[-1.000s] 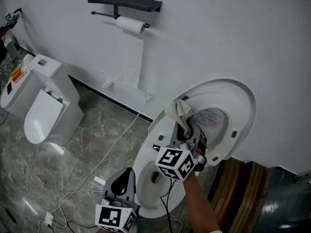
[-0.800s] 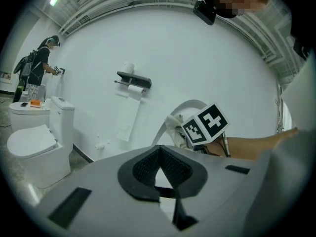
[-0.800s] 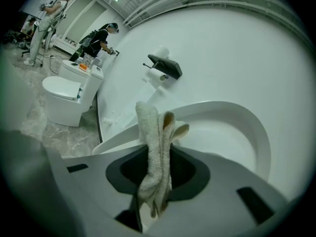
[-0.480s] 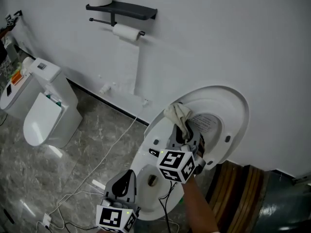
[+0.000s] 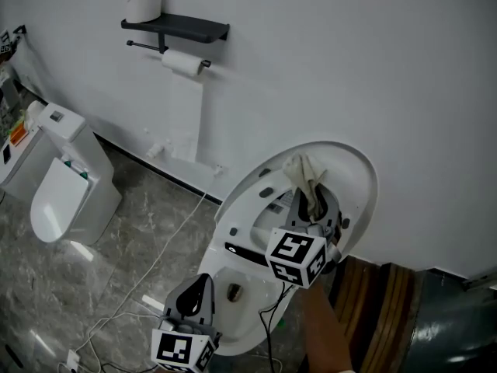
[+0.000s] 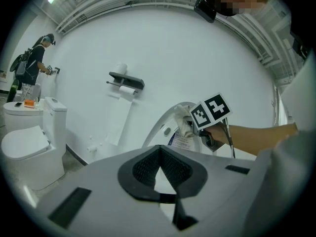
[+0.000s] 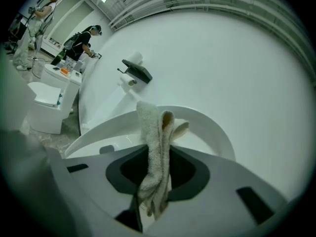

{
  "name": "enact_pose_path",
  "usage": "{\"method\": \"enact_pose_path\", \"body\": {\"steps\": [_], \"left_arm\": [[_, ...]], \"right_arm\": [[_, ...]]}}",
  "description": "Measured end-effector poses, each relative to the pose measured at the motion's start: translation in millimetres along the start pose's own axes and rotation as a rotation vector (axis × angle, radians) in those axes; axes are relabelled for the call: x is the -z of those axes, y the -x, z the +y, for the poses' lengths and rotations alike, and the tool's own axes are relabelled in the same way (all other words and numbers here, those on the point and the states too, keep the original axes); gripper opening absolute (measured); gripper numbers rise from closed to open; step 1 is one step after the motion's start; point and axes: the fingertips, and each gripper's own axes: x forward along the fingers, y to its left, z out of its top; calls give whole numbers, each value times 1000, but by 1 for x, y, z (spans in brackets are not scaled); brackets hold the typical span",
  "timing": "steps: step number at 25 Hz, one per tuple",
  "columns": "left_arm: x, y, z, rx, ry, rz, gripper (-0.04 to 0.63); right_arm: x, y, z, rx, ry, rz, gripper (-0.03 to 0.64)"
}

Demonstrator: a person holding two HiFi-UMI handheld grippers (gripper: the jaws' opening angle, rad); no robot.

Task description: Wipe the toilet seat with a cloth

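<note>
Wiping in hand: jaws of our right gripper (image 5: 314,204) pinch the crumpled cream cloth (image 5: 304,174) at the raised white toilet seat (image 5: 359,185); left gripper (image 6: 160,154) jaws closed, empty. Next we sweep along.

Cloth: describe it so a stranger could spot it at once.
Find the toilet nearest the camera in the head view, its seat raised against the white wall. At that seat's upper part, the right gripper clamps a cloth. It is the only limp, crumpled, off-white thing there, unlike the neat paper roll under the shelf.
</note>
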Motion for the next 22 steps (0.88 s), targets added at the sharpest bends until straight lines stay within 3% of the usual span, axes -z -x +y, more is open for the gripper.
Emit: {"method": "enact_pose_path", "body": {"steps": [10,22], "left_arm": [[-6,-8,-36,48,-27,2,10],[14,-11,-55,74,-52,53,10]], "right_arm": [[35,10,-62,81,-111,48,97],[84,23,-82,128,-253,78,97]]}}
